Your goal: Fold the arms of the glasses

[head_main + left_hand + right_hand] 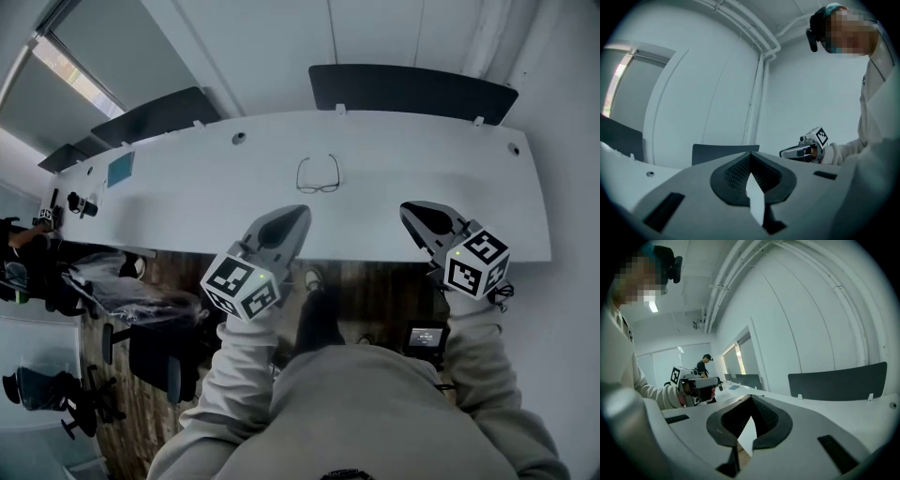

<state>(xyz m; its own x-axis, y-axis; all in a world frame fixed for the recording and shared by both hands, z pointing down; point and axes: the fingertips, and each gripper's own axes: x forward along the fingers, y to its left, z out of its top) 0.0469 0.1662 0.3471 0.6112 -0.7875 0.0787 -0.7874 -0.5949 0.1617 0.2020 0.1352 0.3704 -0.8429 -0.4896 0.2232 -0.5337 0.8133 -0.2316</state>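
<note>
The thin dark-framed glasses (319, 175) lay with both arms spread on the long white bench (441, 155), near its middle, lenses apparently toward the person. Neither tool touched them. The left tool (299, 213) had its jaws closed together with nothing between them, and the right tool (405, 208) was likewise closed and empty. To do the approach well, the jaws would probably need to part before arriving. One tool should steady the front of the frame while the other nudges an arm inward near its hinge, lightly, since so slight a frame could skid on the smooth top. Both pale-sleeved forearms reached forward over the near edge. The left tool pointed about level, near the glasses; the right tipped slightly downward, well off to their right.
</note>
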